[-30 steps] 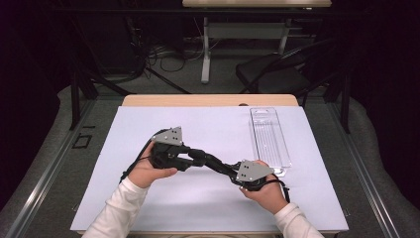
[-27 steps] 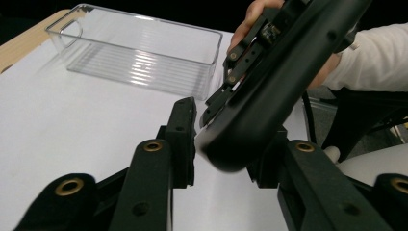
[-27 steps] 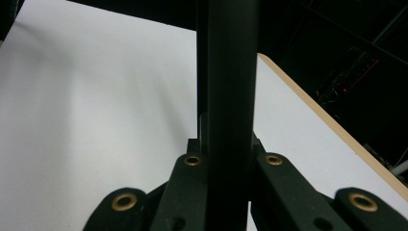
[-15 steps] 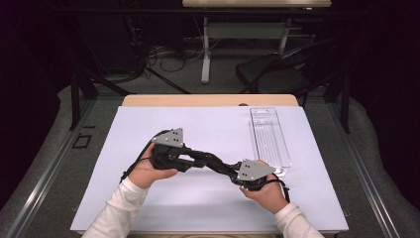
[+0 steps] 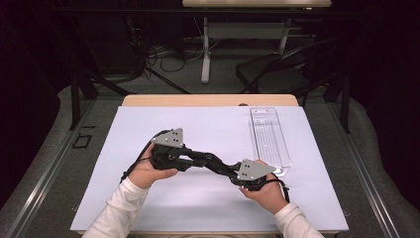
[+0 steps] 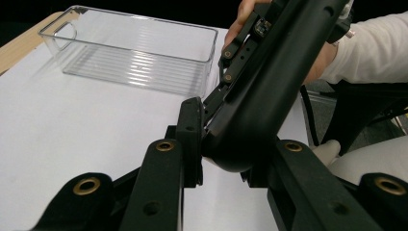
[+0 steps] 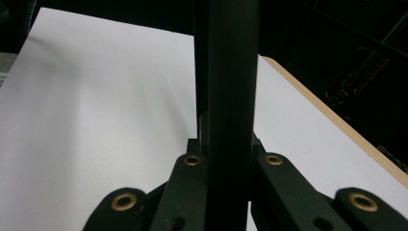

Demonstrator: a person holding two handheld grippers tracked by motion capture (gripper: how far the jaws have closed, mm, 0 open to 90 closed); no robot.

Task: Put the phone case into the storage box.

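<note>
1. Nearest edge, high view: two white sleeves come in from the bottom. L hand [image 5: 148, 171] and R hand [image 5: 267, 191] each grasp a gripper, w/ a grey three-cornered plate on top of each.
2. R gripper [image 7: 230, 144]: claw narrow and clamped on a black bar [image 7: 231, 96]. In the R gripper view the bar stands straight up btw. the jaws, both pressed to its sides.
3. L gripper [image 6: 226, 159]: claw narrow, and its jaws have just been closing. The bar's rounded end [image 6: 269, 86] sits btw. them. One pad touches the bar; the other is hidden behind it.
4. Position of the bar: in the high view it spans the gap btw. the two grippers [image 5: 210, 161], which point at each other. It runs slantwise above the middle of the white sheet [image 5: 198, 124], toward the front. In the L gripper view the bar slopes up and away to the R hand [image 6: 245, 14], whose gripper shows beside it.
5. The white sheet covers nearly the whole table [image 5: 208, 100]. Bare wood shows along the far edge.
6. Clear plastic bin [image 5: 270, 136]: long, ribbed floor, lying on the sheet at the right. Its near end is just beside the R gripper, and its far end is close to the table's far edge. In the L gripper view the bin [image 6: 139, 53] lies beyond the bar, apart from it.
7. Farthest: dark floor w/ cables, a black chair [image 5: 277, 74] and the legs of a second desk [image 5: 205, 49].
</note>
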